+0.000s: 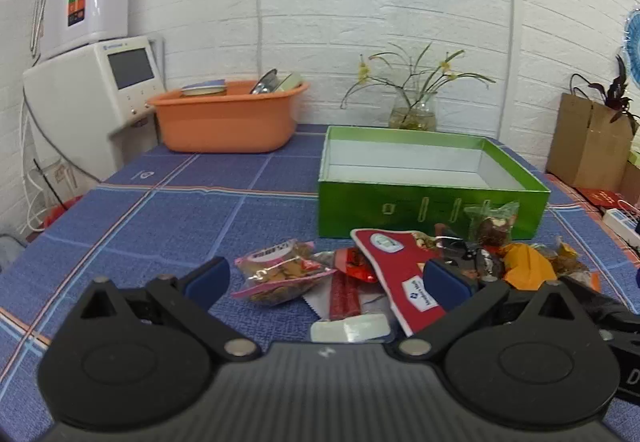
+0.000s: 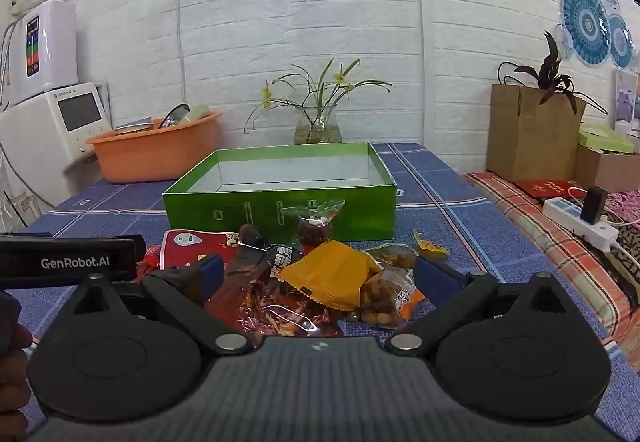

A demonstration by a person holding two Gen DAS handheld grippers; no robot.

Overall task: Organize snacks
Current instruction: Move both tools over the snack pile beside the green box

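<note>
A pile of snack packets lies on the blue checked tablecloth in front of an open, empty green box (image 1: 432,201) (image 2: 280,207). In the left wrist view my left gripper (image 1: 326,282) is open above a pink packet of biscuits (image 1: 280,272), a red stick packet (image 1: 344,296), a white packet (image 1: 350,328) and a long red packet (image 1: 400,274). In the right wrist view my right gripper (image 2: 320,276) is open around an orange packet (image 2: 332,276), a shiny red-brown packet (image 2: 280,306) and a clear bag of nuts (image 2: 384,296). Neither gripper holds anything.
An orange basin (image 1: 228,117) with dishes stands at the table's back left beside white appliances (image 1: 88,97). A glass vase with a plant (image 2: 318,121) stands behind the box. A brown paper bag (image 2: 528,129) and a power strip (image 2: 580,219) are to the right.
</note>
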